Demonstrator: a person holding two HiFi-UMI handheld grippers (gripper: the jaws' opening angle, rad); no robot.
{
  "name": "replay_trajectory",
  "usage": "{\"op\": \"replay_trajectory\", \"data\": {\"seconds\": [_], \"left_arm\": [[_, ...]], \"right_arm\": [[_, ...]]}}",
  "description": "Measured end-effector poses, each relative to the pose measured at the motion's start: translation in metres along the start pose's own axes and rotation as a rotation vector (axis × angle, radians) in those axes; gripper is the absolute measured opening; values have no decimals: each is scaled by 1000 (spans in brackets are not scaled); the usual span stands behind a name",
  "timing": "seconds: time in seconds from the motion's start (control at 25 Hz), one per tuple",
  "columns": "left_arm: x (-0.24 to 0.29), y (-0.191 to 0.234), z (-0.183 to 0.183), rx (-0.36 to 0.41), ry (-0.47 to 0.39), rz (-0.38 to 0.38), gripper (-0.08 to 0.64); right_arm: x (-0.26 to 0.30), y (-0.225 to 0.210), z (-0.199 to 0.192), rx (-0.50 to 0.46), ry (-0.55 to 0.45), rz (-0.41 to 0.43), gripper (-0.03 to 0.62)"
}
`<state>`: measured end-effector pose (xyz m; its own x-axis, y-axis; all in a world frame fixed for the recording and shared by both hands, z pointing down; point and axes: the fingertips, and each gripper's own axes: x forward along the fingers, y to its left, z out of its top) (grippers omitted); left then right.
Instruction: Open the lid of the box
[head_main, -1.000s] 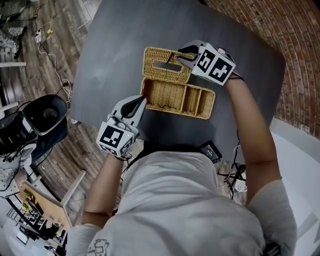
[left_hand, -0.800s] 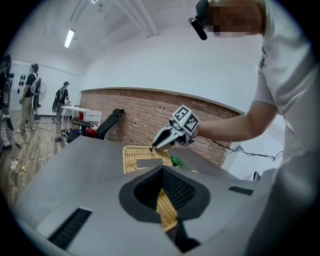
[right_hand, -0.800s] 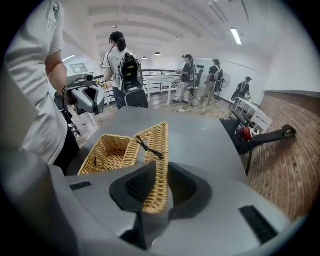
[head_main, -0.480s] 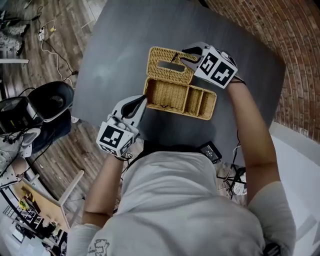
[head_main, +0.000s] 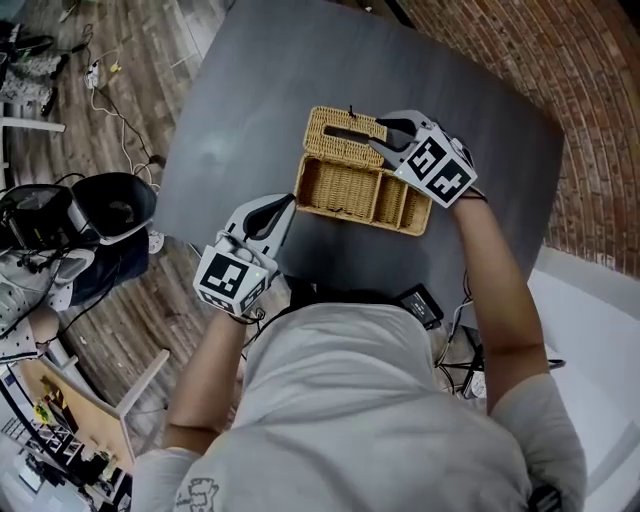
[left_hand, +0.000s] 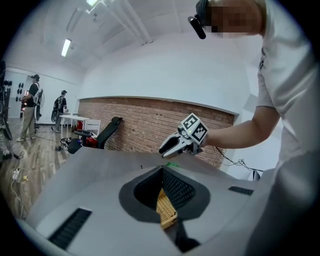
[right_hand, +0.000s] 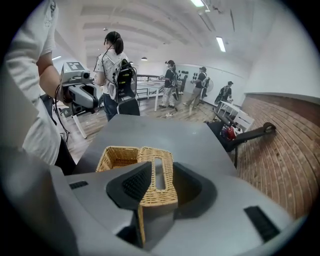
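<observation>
With left tongs (head_main: 283, 205) pinching the box (head_main: 345, 190) by its near corner, right tongs (head_main: 385, 138) just eased apart around the lid (head_main: 335, 135) — laid back behind the box. Releasing, seemingly; next, lifting clear without snagging it.

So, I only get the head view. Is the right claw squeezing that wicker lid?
Observer: No. In the right gripper view the lid lies flat between the right claw's jaws. They stand apart and have just been opening, so it isn't pinched.
Operator: And the left claw, is it empty?
Observer: No. The left gripper view shows the left claw closed on a strip of the box's wicker wall.
</observation>
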<state>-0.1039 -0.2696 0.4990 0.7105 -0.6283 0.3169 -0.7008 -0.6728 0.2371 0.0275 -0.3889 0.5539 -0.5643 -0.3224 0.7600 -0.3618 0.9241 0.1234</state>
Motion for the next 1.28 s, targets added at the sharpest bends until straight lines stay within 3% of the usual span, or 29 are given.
{"op": "replay_trajectory", "data": {"seconds": [0.48,1.28], "left_arm": [[-54,-27,12,66,-33,-29,11],[-171,-81,18,150,-137,-104,11]], "right_arm": [[-45,88,6,147,-126,-95,138],[-122,240,48,186,-314,-277,104]]}}
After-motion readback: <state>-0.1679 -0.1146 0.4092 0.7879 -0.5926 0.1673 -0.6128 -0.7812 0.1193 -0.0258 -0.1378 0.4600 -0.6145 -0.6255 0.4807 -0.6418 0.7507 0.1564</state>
